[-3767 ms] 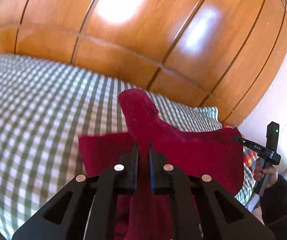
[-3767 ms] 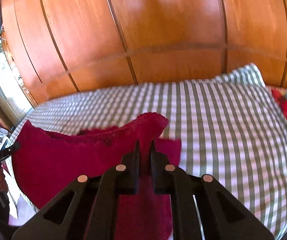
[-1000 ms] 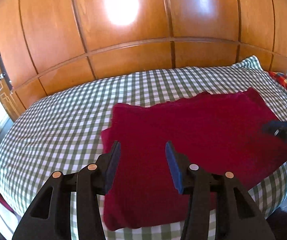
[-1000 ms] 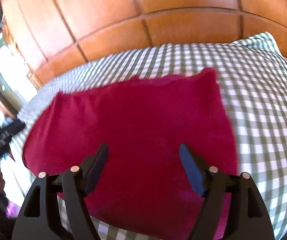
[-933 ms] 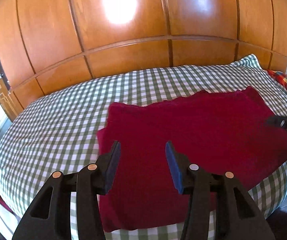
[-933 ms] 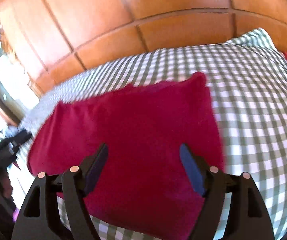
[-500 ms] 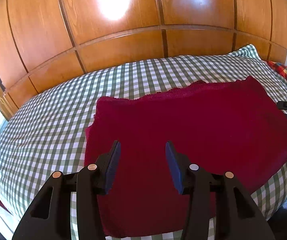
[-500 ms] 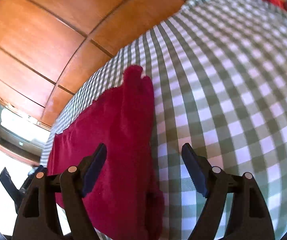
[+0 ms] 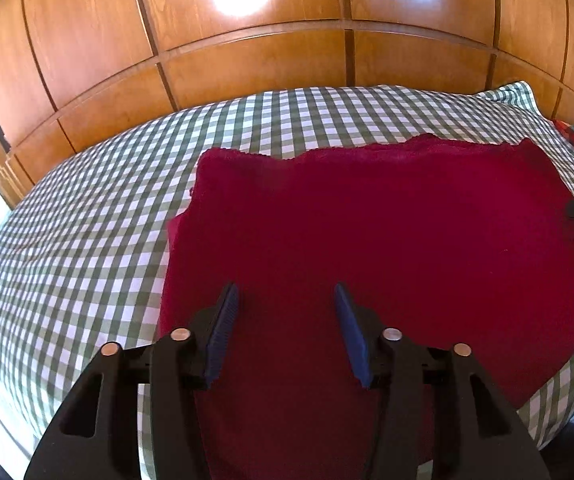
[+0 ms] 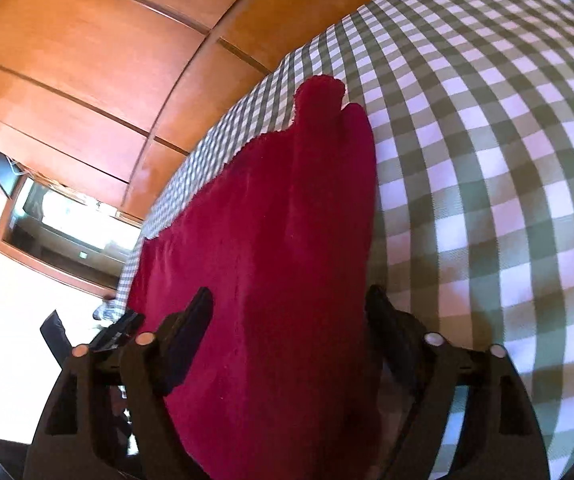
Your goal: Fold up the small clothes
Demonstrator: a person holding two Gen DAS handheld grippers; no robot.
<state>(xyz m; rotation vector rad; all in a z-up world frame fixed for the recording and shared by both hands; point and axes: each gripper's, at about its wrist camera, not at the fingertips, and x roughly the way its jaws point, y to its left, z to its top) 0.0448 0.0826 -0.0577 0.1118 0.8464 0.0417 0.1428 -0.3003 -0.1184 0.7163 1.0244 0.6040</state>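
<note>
Cloth (image 9: 387,232) on bed (image 9: 87,220), before panelling (image 9: 255,60)

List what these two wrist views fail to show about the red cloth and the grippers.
- Red cloth, near edge: left wrist view, hidden behind the left gripper body.
- How many layers it is folded into: undecidable in either view.
- Cloth under the right gripper: right wrist view, too close; contact unclear.
- Right gripper in the left view: only a black tip at the right edge.
</note>
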